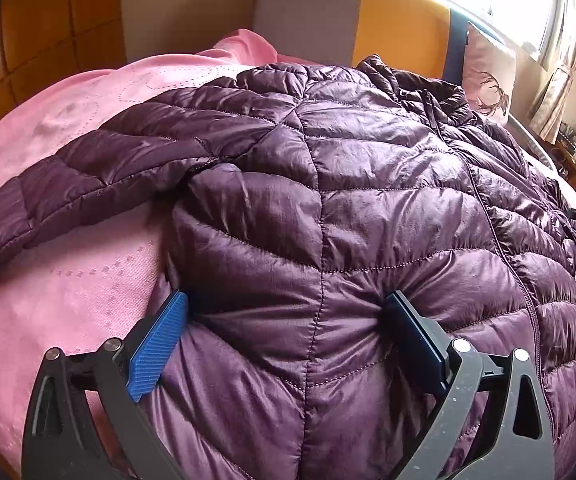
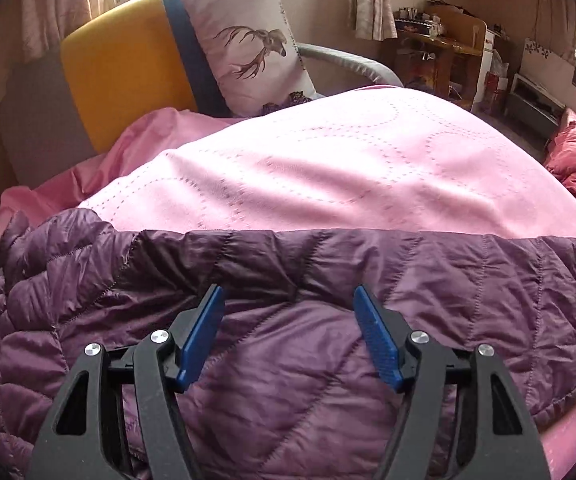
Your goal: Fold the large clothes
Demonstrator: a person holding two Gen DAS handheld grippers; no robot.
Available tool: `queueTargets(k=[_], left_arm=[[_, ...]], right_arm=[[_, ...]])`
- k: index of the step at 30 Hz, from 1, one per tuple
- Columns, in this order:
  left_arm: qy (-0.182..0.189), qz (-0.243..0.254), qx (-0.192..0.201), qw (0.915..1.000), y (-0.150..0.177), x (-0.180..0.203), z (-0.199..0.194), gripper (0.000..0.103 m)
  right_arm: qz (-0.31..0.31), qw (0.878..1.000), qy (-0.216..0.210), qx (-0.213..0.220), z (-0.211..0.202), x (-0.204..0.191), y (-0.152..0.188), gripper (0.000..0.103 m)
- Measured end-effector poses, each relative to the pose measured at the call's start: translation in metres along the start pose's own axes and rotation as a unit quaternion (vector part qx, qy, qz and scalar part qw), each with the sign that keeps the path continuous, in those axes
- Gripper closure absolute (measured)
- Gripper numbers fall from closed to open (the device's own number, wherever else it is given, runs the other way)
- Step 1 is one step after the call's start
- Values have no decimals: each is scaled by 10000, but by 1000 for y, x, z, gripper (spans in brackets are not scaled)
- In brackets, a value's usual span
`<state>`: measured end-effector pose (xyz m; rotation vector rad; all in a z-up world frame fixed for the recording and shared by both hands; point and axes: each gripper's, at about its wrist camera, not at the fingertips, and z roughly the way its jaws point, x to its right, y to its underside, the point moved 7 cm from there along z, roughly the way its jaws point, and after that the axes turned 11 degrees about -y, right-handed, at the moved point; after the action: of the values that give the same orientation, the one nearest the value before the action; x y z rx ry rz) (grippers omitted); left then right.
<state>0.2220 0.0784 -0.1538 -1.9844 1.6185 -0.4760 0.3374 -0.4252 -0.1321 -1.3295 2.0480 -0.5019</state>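
Left claw (image 1: 285, 312) open, straddling jacket (image 1: 368, 184) bulge

A dark purple quilted puffer jacket (image 1: 368, 184) lay spread front-up, its zipper (image 1: 500, 248) closed. One sleeve (image 1: 79, 184) stretched out to the side. Its shiny fabric was puffy and creased.

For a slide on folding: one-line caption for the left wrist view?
Left tool open, fingers pressed into a purple quilted jacket spread on a pink blanket.
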Motion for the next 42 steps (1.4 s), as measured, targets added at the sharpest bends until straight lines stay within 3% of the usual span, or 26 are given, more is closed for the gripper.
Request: queueTargets(k=[5,10,16,25,28,30,32,34,39,42], left_arm=[[-8,10,15,10000,0,-1,0,5],[-7,-2,32,10000,0,0,0,4],[-15,-1,38,10000,0,0,0,4],[-14,-17,58,10000,0,0,-1,4],[-9,-21,60,10000,-1,-1,-1,4],[-13,-21,61,10000,1,0,-2,4],[-15,-21,63,10000,1,0,-1,4],[-13,-22,63,10000,1,0,-2,4],[-17,-29,76,10000,0,-1,-1,4],[-12,-32,76,10000,0,-1,-1,4]], right_arm=[[504,9967,-614,187,-52,24,19,31],[1477,9827,-1091,228,-93,66,58,31],[2367,9662,-963,352,-120,128,89,33],[3412,9326,-761,895,-133,186,69,33],[3550,9271,-640,1022,-135,201,63,38],[3580,9264,-560,1024,-133,206,58,50],[3548,9283,-544,971,-129,209,53,73],[3447,9331,-513,884,-128,213,52,83],[2937,9508,-473,868,-127,194,37,91],[2331,9675,-464,858,-128,167,22,93]])
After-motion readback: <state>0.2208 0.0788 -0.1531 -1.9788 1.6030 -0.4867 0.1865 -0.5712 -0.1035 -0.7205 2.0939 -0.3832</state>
